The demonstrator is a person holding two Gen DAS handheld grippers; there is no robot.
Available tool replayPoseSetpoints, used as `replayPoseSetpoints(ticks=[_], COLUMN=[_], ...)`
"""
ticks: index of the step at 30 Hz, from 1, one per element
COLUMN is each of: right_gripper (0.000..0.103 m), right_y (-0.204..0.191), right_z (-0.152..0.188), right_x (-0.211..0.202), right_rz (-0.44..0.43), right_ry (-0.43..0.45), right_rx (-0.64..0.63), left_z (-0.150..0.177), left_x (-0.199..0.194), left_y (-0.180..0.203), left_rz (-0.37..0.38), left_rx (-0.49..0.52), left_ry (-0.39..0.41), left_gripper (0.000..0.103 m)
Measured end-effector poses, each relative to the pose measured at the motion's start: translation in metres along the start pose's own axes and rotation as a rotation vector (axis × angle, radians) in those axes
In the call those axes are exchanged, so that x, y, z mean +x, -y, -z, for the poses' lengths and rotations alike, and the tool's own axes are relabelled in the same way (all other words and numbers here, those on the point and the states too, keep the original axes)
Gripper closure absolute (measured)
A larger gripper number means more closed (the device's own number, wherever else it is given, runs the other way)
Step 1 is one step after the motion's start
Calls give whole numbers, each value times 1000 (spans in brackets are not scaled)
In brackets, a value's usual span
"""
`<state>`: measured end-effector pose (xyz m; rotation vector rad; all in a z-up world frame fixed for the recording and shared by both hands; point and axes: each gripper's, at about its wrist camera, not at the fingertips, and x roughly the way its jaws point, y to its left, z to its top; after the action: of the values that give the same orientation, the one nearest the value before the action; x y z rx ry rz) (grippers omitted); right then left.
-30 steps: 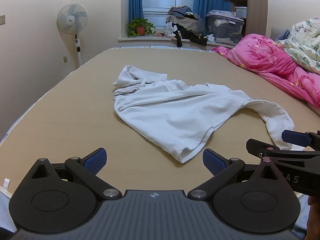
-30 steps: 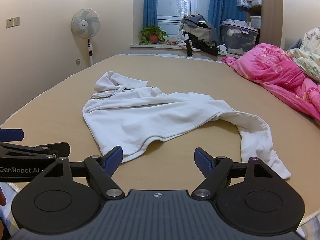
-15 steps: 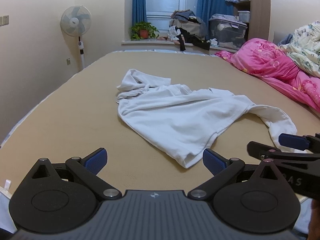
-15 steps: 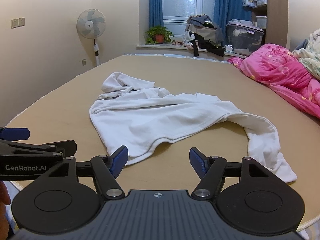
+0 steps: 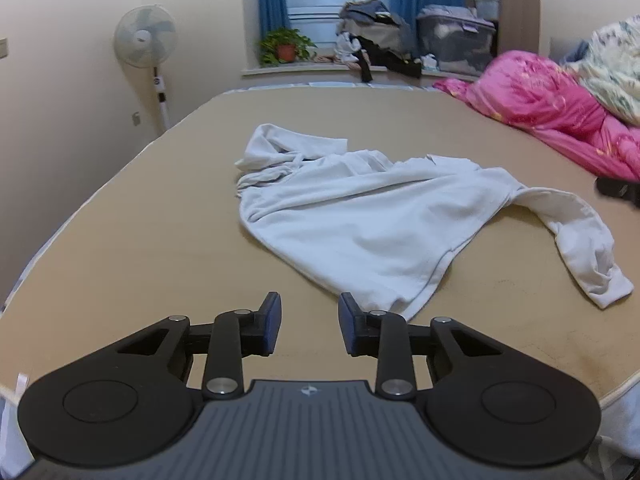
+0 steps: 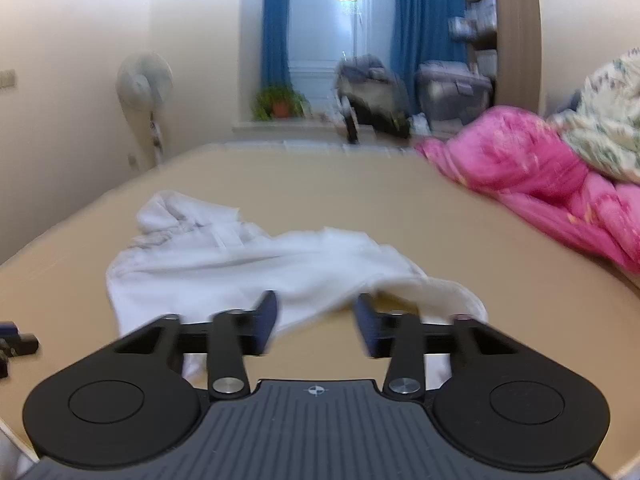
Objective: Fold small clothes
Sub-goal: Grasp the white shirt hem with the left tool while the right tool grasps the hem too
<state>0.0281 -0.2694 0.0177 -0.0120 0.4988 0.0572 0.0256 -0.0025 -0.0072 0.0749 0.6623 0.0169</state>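
A crumpled white long-sleeved garment (image 5: 360, 216) lies on the tan bed surface (image 5: 140, 248), one sleeve (image 5: 580, 252) trailing to the right. It also shows in the right wrist view (image 6: 248, 264), blurred. My left gripper (image 5: 308, 320) is open and empty, its jaws partly closed in, just short of the garment's near hem corner (image 5: 392, 300). My right gripper (image 6: 316, 320) is open and empty, low over the garment's near edge, with cloth showing behind both fingers. A tip of the right gripper shows at the right edge of the left wrist view (image 5: 618, 190).
A pink quilt (image 5: 552, 112) and a floral blanket (image 5: 616, 68) are piled along the right side. A standing fan (image 5: 146, 44) is at the far left. A windowsill with a potted plant (image 5: 284, 44), clothes and storage boxes lies beyond the bed.
Both grippers' jaws have narrowed from wide open. The right gripper has moved forward and lower over the garment; its view is blurred by motion. The left gripper has edged toward the hem corner.
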Motion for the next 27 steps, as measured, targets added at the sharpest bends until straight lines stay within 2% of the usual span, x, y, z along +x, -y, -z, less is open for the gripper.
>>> replayPoseSetpoints(ticks=[2, 5, 8, 10, 12, 16, 18, 19, 20, 22, 23, 27], right_gripper=[68, 68, 68, 68, 68, 68, 68, 67, 67, 67, 67, 68], right_y=[4, 11, 25, 32, 43, 60, 67, 69, 70, 74, 75, 81], right_z=[-4, -4, -5, -8, -9, -9, -8, -7, -6, -5, -4, -2], right_x=[-2, 4, 8, 9, 6, 12, 17, 17, 19, 20, 21, 21], right_rz=[-22, -18, -26, -20, -18, -5, 0, 2, 8, 22, 26, 47], right_ry=[52, 34, 22, 28, 36, 33, 16, 13, 10, 9, 5, 4], right_rx=[31, 25, 76, 100, 127, 189, 230, 242, 250, 265, 274, 309], left_z=[-9, -21, -27, -27, -24, -16, -16, -16, -17, -20, -25, -39], left_x=[16, 45, 82, 106, 123, 144, 148, 148, 148, 142, 130, 51], left_y=[3, 3, 1, 1, 3, 12, 20, 23, 25, 22, 16, -30], left_rz=[-3, 4, 34, 56, 73, 101, 67, 39, 7, 7, 10, 103], left_rx=[-1, -53, -155, -227, -295, -408, -405, -389, -366, -315, -298, -191], left_ry=[-14, -64, -165, -250, -311, -364, -362, -364, -369, -383, -363, -175], left_gripper=[68, 65, 52, 48, 48, 48, 50, 65, 99, 98, 98, 98])
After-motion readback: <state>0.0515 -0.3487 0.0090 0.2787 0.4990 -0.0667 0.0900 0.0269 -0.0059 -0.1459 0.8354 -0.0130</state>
